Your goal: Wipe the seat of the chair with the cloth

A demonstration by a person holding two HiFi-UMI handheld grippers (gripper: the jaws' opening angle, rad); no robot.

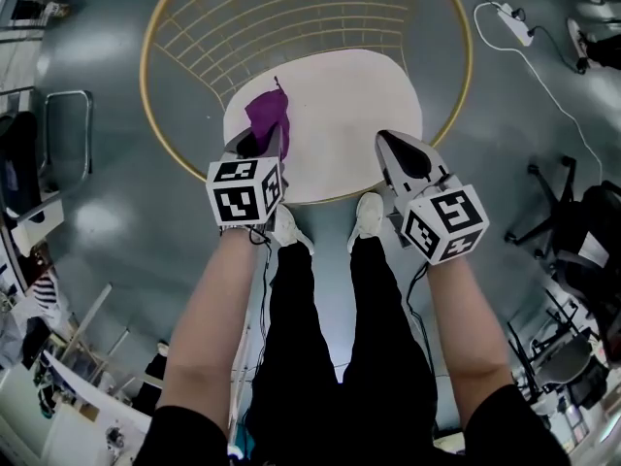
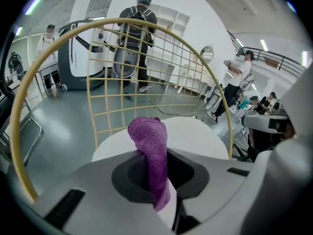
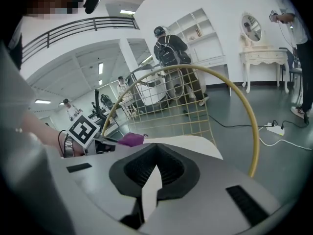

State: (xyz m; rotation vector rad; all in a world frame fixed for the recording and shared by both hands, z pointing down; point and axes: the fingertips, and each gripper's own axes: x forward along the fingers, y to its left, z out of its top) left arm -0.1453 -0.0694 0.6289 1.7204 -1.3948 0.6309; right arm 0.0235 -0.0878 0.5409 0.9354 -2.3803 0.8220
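The chair has a white round seat [image 1: 340, 115] and a gold wire back [image 1: 291, 17]. My left gripper [image 1: 264, 146] is shut on a purple cloth [image 1: 267, 113], which sticks up from its jaws over the seat's left front part. In the left gripper view the cloth [image 2: 151, 155] stands between the jaws with the seat [image 2: 195, 131] beyond. My right gripper [image 1: 396, 144] hovers over the seat's right front edge, jaws closed with nothing between them. The right gripper view shows the seat [image 3: 181, 143], the cloth [image 3: 129, 139] and the left gripper's marker cube [image 3: 83, 129].
My white shoes [image 1: 367, 214] stand just in front of the chair. A power strip with white cable [image 1: 514, 22] lies on the grey floor at the back right. Office chairs [image 1: 572, 231] stand at right. People [image 2: 134, 38] stand behind the chair.
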